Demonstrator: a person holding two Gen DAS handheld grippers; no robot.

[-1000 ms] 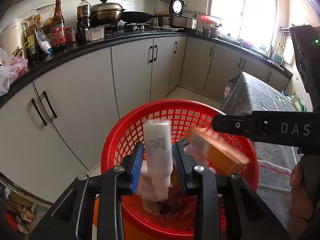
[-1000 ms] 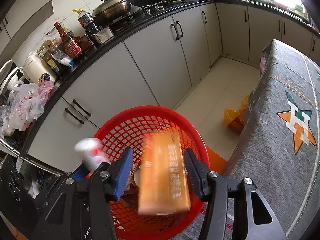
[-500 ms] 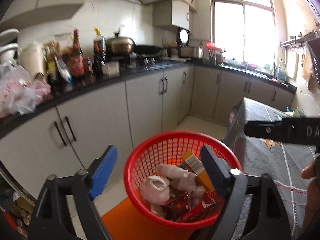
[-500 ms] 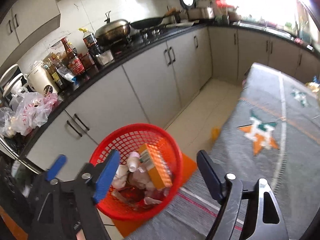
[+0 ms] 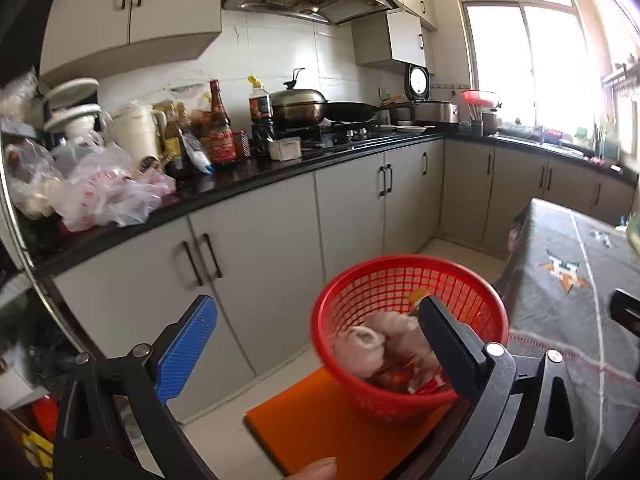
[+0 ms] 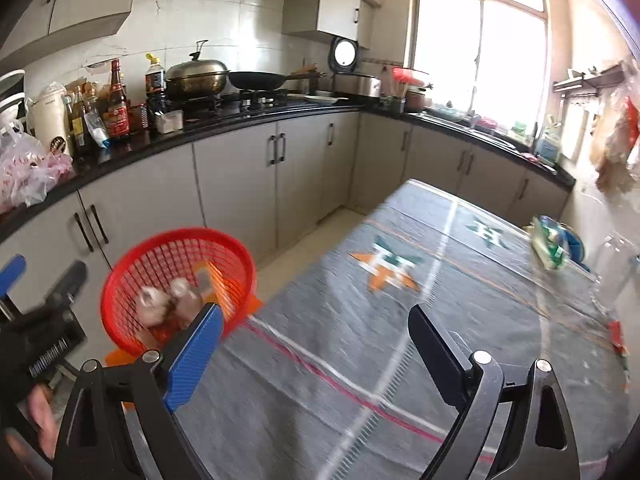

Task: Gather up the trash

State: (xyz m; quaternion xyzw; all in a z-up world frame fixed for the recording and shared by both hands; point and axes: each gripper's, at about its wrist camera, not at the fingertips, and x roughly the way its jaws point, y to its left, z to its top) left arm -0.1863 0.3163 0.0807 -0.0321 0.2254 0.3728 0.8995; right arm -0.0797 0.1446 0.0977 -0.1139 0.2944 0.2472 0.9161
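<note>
A red mesh basket (image 5: 400, 265) stands on an orange stool (image 5: 320, 424) by the cabinets. It holds a white tube and crumpled tissue (image 5: 366, 345), an orange box and red wrappers. My left gripper (image 5: 316, 306) hovers back from the basket, jaws opening wide, nothing between them. My right gripper (image 6: 316, 316) hangs over the grey tablecloth (image 6: 440, 320), jaws also opening and empty. The basket (image 6: 180, 237) lies to its left, with the left gripper (image 6: 46, 268) beyond. A green packet (image 6: 549, 245) lies on the table's far right.
The black counter (image 5: 248, 184) carries bottles, plastic bags, a lidded wok and pans. Grey cabinets (image 5: 256, 264) run under it. A clear bottle (image 6: 616, 268) and a red scrap (image 6: 618, 340) sit at the table's right edge. A thumb (image 5: 316, 468) shows at the bottom.
Both grippers let go, the white tube and the orange box dropping into the basket. Their jaws spread wide, both pulled back and up, and the right one swung toward the table.
</note>
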